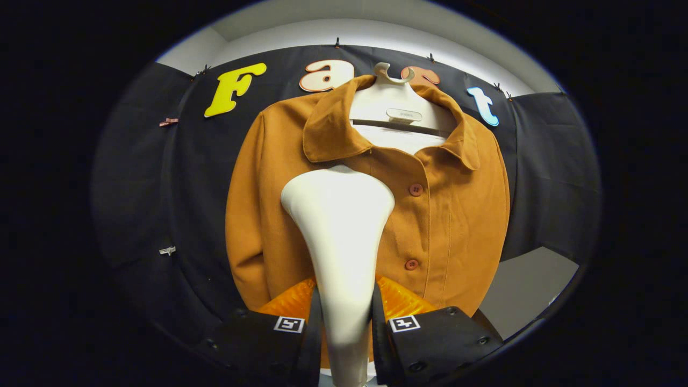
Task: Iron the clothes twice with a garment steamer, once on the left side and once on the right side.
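Note:
An orange-brown buttoned jacket [457, 215] hangs on a white hanger [395, 107] against the black booth wall, straight ahead of the fingers. My gripper [346, 322] is shut on the white garment steamer [341, 226], both fingers pressing on its narrow handle. The steamer's wide head rises beyond the fingertips and stands in front of the jacket's left chest, just left of the button row. I cannot tell whether the head touches the cloth. A translucent orange part [400, 301] of the steamer shows on either side of the handle just above the fingers.
The black cloth wall [177, 188] runs behind the jacket on both sides. A pale grey surface [529, 290] shows low to the right of the jacket. The white ceiling [322, 32] is above the wall.

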`<state>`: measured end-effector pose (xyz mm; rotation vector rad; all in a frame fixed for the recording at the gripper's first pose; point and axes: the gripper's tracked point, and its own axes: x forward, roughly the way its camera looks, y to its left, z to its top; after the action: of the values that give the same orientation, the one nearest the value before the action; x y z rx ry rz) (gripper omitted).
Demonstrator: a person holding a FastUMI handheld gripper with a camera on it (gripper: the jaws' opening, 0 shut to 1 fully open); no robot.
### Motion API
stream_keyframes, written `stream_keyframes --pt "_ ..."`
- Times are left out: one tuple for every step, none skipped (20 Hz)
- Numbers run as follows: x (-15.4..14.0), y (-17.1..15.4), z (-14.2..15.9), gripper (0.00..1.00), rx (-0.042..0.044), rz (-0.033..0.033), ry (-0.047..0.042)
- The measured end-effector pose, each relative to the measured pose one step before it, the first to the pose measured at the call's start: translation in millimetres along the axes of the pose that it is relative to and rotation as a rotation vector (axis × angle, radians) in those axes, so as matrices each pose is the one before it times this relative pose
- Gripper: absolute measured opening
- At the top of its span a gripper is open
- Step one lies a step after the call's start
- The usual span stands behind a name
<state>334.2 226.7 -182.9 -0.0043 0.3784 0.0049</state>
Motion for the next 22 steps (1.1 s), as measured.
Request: stream_keyframes --pt "2.1 -2.35 -3.81 0.43 -0.00178 -0.01475 0.00633" --pt "2.16 -1.48 -3.62 0.43 -0.00237 -0.0121 0.00815" --pt "1.23 -0.69 -4.47 0.42 -0.00172 -0.00909 0.00912" --pt "1.05 -0.76 -4.67 0.43 0.00044 -0.00543 0.0124" --pt "0.41 0.09 -3.96 0.43 -0.00118 -0.00016 0.0092" --pt "-0.28 0.32 -3.78 0.42 -0.00184 -0.0007 0.00703" --pt "0.16 -0.48 -4.41 0.43 -0.00344 -0.0044 0.00878" --pt "-0.67 -1.15 -6.23 0.43 -0.00413 -0.0065 0.00868" --pt "-0.13 -0.47 -6.48 0.43 -0.00243 -0.00344 0.01003" --pt "-0.64 1.24 -6.08 0.43 -0.00048 -0.00158 0.00916" --pt "-0.31 1.08 -6.69 0.43 -0.00305 -0.00052 0.01173" --pt "-1.01 0.9 -7.25 0.43 -0.00363 -0.0003 0.01263" --pt "-0.22 0.29 -7.26 0.43 -0.0029 0.00122 0.01374" --pt "-0.39 0.61 -8.06 0.43 -0.00241 0.00247 0.01401" --pt "-0.36 0.45 -8.08 0.43 -0.00264 0.00176 0.01491" --pt "-0.8 -1.04 -8.94 0.43 -0.00167 0.00209 0.01577" --pt "-0.06 -0.59 -8.34 0.43 0.00254 0.00262 0.01263" --pt "0.27 -0.05 -9.19 0.43 0.00186 0.00092 0.01809" --pt "0.98 -0.14 -8.67 0.42 0.00151 0.00152 0.01867" --pt "0.69 -0.75 -9.47 0.43 0.00322 0.0036 0.0161" --pt "0.28 0.18 -8.65 0.43 0.0035 0.00457 0.01626" --pt "0.09 -0.2 -8.14 0.43 0.00232 0.00218 0.01306"
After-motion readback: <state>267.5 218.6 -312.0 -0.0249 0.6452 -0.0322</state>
